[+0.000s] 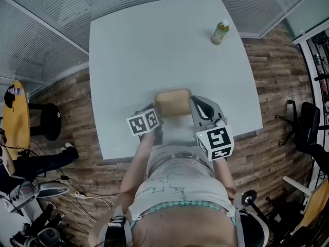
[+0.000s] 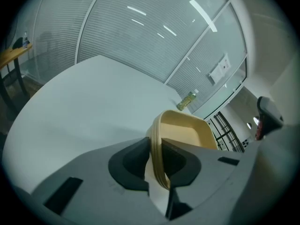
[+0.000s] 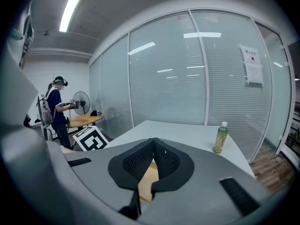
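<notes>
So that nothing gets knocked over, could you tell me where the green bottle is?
In the head view, the green bottle stands near the far right corner of the white table, well beyond the tan tray at the near edge.

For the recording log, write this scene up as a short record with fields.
Surface: white square table
Held thing: tan rounded-rectangle tray, plastic-looking, at the table's near edge between both grippers
Left gripper: jaws clamped on the tray's rim
Right gripper: jaw tips together at the tray's right side; tan shows below them, pinch unclear
Elsewhere: clear plastic bottle of green drink, upright near the far right corner, apart from the tray
</notes>
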Demonstrator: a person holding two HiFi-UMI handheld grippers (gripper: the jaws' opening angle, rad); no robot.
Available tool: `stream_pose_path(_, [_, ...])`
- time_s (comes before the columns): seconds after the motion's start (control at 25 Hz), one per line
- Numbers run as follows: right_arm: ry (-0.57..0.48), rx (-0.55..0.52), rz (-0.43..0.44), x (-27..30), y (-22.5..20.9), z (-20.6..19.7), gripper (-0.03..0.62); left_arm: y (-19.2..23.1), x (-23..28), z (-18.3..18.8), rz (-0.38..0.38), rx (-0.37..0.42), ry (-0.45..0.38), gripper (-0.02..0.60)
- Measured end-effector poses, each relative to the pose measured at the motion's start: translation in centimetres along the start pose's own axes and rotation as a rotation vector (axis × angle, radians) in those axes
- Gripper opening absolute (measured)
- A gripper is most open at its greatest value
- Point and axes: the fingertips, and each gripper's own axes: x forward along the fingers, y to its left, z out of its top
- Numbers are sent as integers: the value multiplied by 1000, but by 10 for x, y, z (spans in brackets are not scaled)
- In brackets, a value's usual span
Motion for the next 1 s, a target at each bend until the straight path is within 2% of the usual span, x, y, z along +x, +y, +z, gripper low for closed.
stream_pose_path(0.4, [-8, -26, 43, 3, -3, 6, 0, -19, -34, 16, -3, -26, -48, 41])
stream_pose_path(0.76, [-38, -20, 90, 0, -3, 13, 0, -33, -59, 38, 17, 23, -161, 41])
stream_pose_path(1.0, [-64, -43, 107, -1, -6, 28, 0, -43, -66, 54, 9, 14, -233, 41])
